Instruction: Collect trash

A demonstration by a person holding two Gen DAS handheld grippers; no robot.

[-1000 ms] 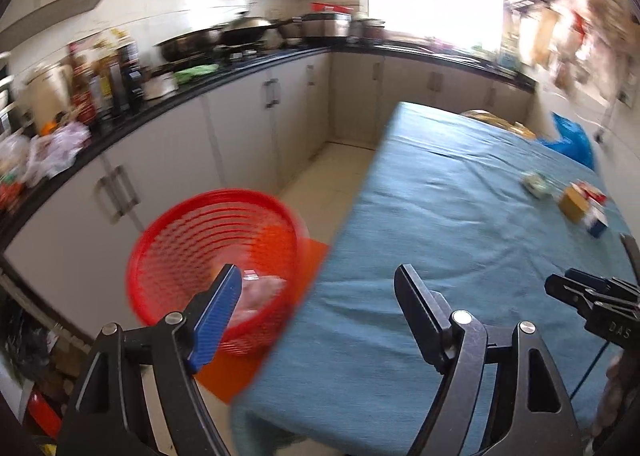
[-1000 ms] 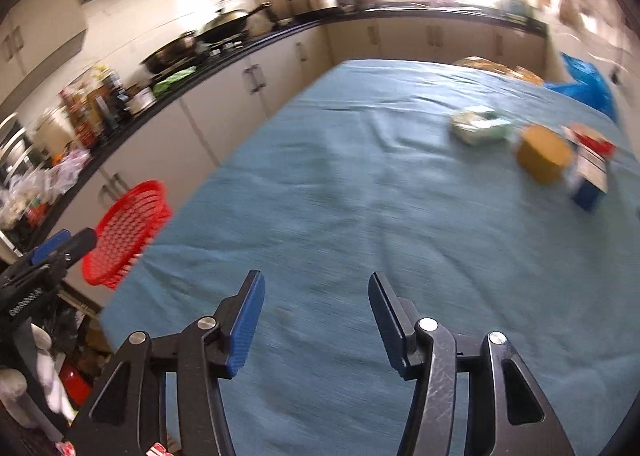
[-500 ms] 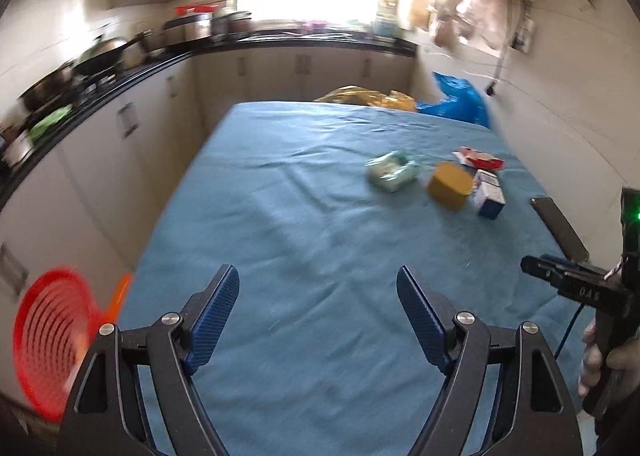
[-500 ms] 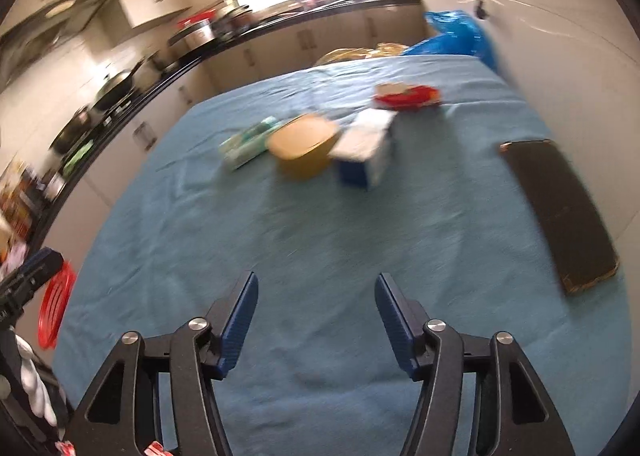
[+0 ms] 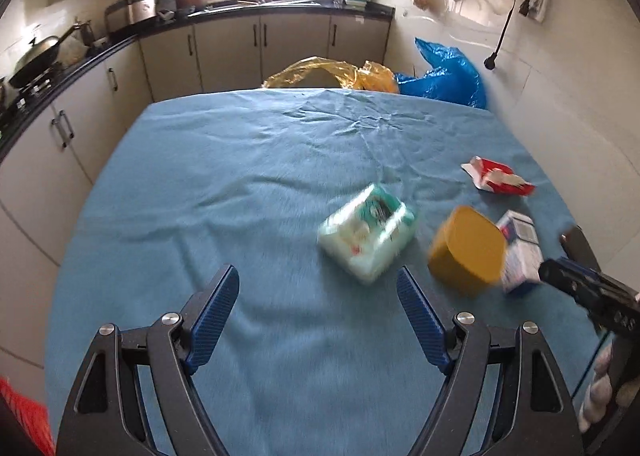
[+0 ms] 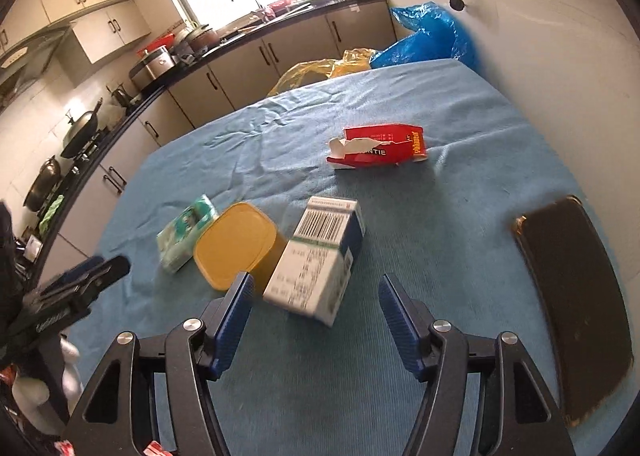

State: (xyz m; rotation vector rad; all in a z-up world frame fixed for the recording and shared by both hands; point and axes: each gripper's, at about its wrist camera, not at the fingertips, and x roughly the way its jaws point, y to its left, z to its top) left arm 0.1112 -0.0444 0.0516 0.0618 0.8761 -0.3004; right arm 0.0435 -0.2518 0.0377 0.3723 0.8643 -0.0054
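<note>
Trash carton [image 6: 316, 260] on blue cloth [image 6: 400, 396] — right claw [image 6: 316, 316] open, empty.

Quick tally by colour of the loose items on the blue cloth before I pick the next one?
Green and white: 1, tissue pack
Yellow: 1, tub
White and blue: 1, carton
Red: 1, torn box
Black: 1, phone
Total: 5

Each hand-held gripper — the left hand-held gripper [image 5: 318, 320] and the right hand-held gripper [image 6: 316, 320] — is built of black angular frames, faced with ribbed blue pads [image 5: 212, 316] and fastened with round silver screws [image 6: 192, 324].
</note>
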